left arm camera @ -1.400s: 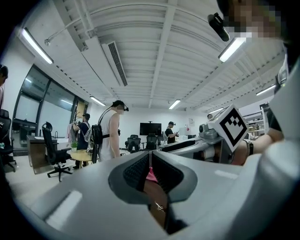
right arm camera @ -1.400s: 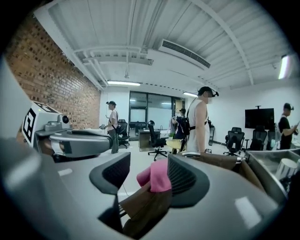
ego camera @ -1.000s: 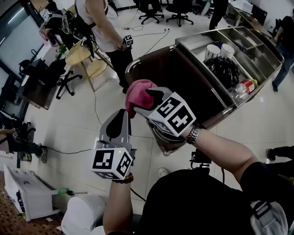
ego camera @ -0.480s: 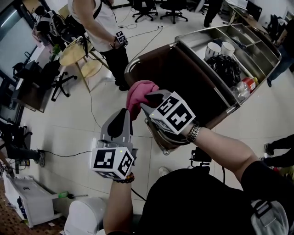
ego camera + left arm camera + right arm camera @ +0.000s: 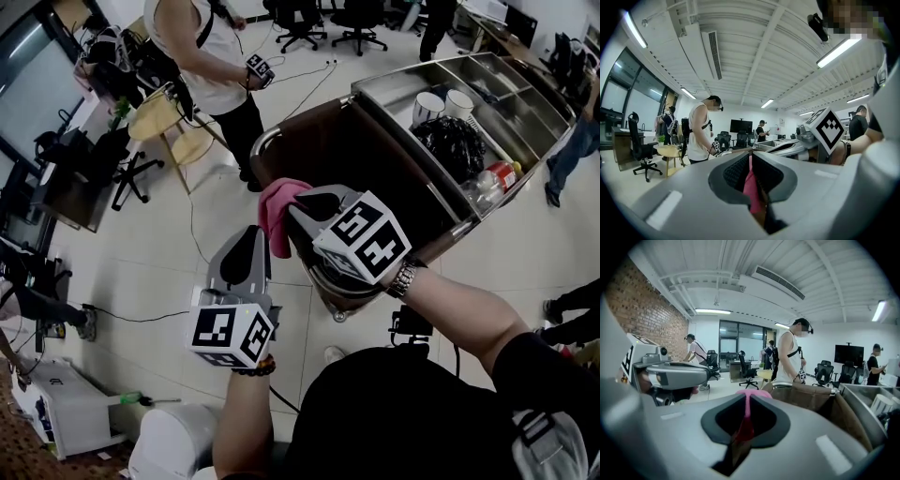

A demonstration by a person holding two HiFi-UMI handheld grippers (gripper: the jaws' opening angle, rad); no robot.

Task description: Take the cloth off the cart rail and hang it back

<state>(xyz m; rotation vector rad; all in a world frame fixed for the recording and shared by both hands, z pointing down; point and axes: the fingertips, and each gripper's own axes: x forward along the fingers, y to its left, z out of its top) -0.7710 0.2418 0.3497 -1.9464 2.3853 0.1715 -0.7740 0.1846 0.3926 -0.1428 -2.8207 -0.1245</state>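
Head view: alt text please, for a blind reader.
The left gripper and right gripper both pinch a pink cloth by the end of a brown-sided cart, seen from above. The right gripper's jaws have just been closing on the cloth.

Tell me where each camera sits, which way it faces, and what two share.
Head view: on the person's head, steeply down at the cart; both forearms, left gripper, right gripper show.
Left gripper view: on that gripper, along jaws shut on the pink cloth; right gripper's cube shows.
Right gripper view: likewise, jaws just closed on the cloth; left gripper at left.
All share the cloth.
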